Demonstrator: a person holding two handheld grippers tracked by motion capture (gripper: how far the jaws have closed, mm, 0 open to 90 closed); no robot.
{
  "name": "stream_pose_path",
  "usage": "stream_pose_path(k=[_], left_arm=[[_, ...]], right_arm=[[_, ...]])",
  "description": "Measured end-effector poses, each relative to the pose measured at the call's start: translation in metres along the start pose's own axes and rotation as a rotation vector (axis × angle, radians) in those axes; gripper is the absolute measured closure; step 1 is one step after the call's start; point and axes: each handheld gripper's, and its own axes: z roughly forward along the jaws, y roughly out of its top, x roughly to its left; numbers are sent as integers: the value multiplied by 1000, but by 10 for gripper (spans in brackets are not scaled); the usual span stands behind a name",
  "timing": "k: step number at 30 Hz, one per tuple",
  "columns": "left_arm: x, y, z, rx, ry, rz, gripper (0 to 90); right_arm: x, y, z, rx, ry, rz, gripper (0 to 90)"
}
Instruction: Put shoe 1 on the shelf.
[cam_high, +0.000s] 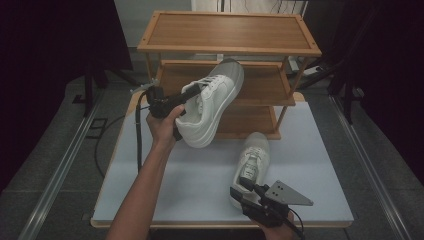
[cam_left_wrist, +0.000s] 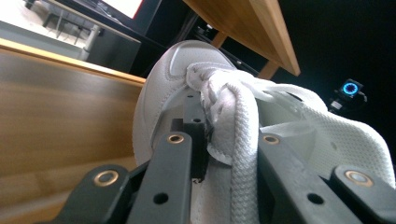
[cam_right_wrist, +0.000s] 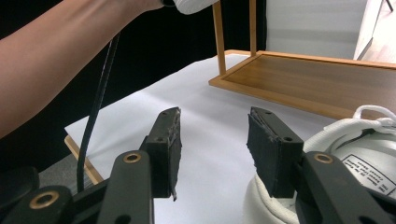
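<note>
A: Nearest first: what is the condition of the right gripper (cam_high: 248, 188)?

B: Its jaws stand apart with bare table (cam_right_wrist: 215, 140) between the pads and nothing clamped. In the right gripper view, one jaw sits just beside the collar of the second shoe (cam_right_wrist: 359, 154), which lies on the table. From above, this shoe (cam_high: 252, 162) rests with its toe pointing toward the shoe rack (cam_high: 227, 47), and the gripper is at its heel end.

A: And the left gripper (cam_high: 192, 92)?

B: Closed on the raised shoe (cam_high: 212, 102). In the left gripper view, both jaws bracket the tongue and laces at the shoe's opening, one jaw inside the shoe (cam_left_wrist: 243, 121) and one against the outside, pads pressed on the material.

A: Location of the raised shoe relative to that tool?

B: It is clear of the table, tilted, toe upward and away from the person, heel low near the hand (cam_high: 162, 125). The toe is at the level of the rack's middle shelf (cam_high: 260, 82), in front of its edge. Contact between the toe and the shelf cannot be determined.
</note>
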Motion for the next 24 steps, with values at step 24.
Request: stream_pose_path(k=[24], left_arm=[[26, 25, 58, -76, 190, -13, 814]], right_arm=[[5, -3, 6, 27, 25, -2, 537]])
